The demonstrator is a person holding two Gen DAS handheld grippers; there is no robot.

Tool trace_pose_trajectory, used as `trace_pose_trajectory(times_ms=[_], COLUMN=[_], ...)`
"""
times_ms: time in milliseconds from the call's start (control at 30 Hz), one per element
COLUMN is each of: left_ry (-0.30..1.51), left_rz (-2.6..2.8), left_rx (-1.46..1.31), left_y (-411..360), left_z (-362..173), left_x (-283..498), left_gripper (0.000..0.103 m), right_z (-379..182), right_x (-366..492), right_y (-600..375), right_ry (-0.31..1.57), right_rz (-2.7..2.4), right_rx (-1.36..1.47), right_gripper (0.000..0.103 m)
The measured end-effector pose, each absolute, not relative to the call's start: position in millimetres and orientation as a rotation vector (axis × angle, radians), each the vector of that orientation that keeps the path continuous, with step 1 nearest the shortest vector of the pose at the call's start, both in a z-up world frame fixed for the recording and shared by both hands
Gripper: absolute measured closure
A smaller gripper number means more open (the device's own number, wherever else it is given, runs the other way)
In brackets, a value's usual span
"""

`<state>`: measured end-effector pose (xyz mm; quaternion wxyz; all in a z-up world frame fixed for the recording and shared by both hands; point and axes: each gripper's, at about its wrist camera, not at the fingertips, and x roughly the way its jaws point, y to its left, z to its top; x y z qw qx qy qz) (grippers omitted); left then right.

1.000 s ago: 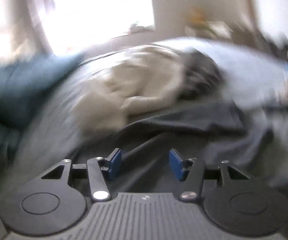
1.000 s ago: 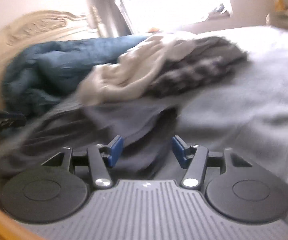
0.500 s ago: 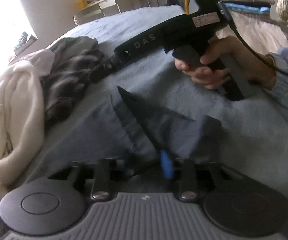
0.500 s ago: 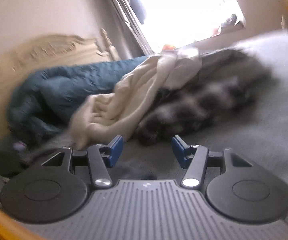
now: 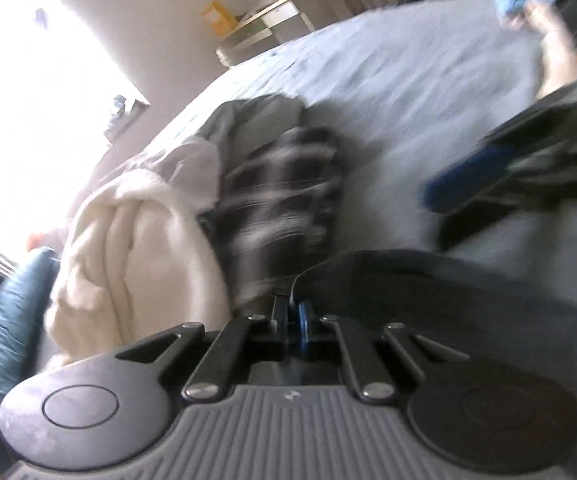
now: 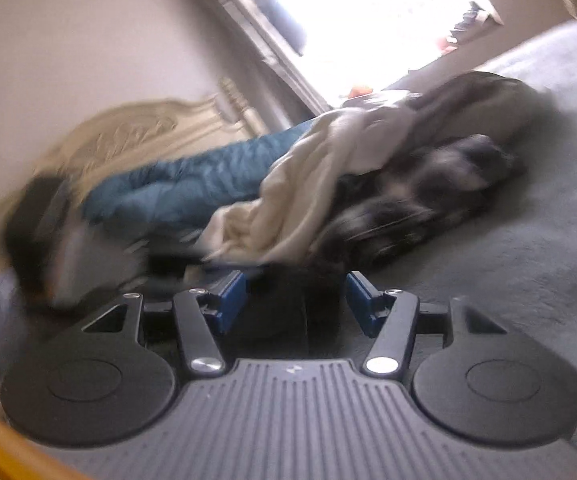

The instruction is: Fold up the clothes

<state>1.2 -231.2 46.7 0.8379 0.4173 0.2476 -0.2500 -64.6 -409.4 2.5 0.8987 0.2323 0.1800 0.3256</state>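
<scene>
— Dark grey garment (image 5: 428,280) is lying low in the left wrist frame, its edge pinched between the left gripper's (image 5: 293,316) closed blue pads.

— And the right gripper (image 6: 294,300)?

— Its fingers are spreading wide at lower centre, dark cloth sitting between them; contact is unclear.

— Beyond that?

— White clothing (image 5: 136,248) and a plaid piece (image 5: 280,200) are piling mid-frame on the grey bed (image 5: 408,80), a teal quilt (image 6: 192,184) sitting at left.

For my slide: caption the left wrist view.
Left gripper shut on dark garment, beside cream and plaid clothes.
</scene>
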Motion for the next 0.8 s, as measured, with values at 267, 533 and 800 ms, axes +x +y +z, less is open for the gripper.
trace_pose_trajectory(times_ms=[267, 533, 800], left_ry=[0.504, 0.422, 0.606], left_rz=[-0.567, -0.584, -0.511], left_rx=[0.861, 0.804, 0.596], left_y=[-253.4, -244.9, -189.7], left_z=[35.2, 61.6, 87.9], left_x=[41.7, 35.8, 9.3], left_gripper=[0.096, 0.049, 0.056], right_z=[15.1, 0.7, 10.3], right_x=[-87.3, -86.1, -100.1], right_y=[-374.8, -334.3, -347.1], right_ry=[0.35, 0.607, 0.591], right_rz=[0.931, 0.927, 1.048], right_rx=[0.286, 0.07, 0.092], right_gripper=[0.047, 0.047, 0.047])
